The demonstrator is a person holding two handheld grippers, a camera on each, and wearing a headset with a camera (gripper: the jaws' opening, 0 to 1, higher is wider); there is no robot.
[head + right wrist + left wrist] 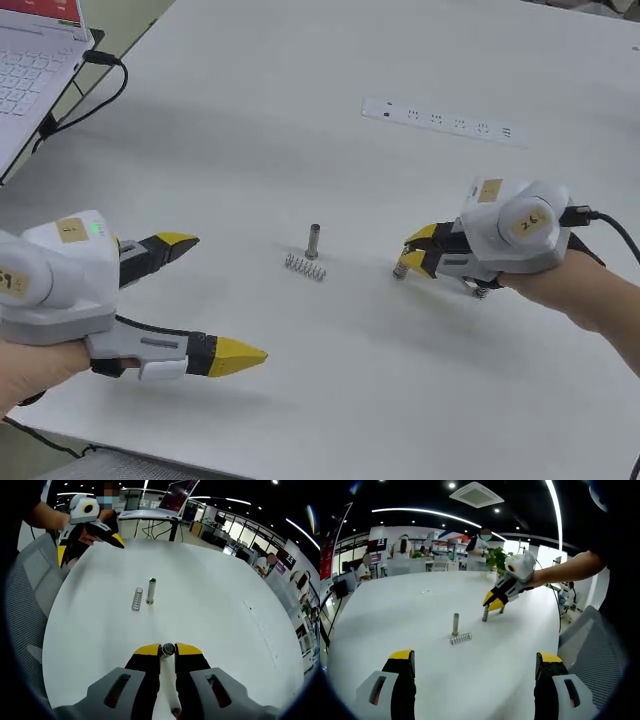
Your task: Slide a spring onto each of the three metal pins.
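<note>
Spring [304,266] lies flat on the table [300,120], just beside the upright pin [313,241] (mid-table, between the grippers). Right gripper [413,250] pinches a second pin [167,651]. Left gripper [225,297] is spread wide, well apart.

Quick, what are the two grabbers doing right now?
Left gripper: open, holding nothing.
Right gripper: shut on a pin.
</note>
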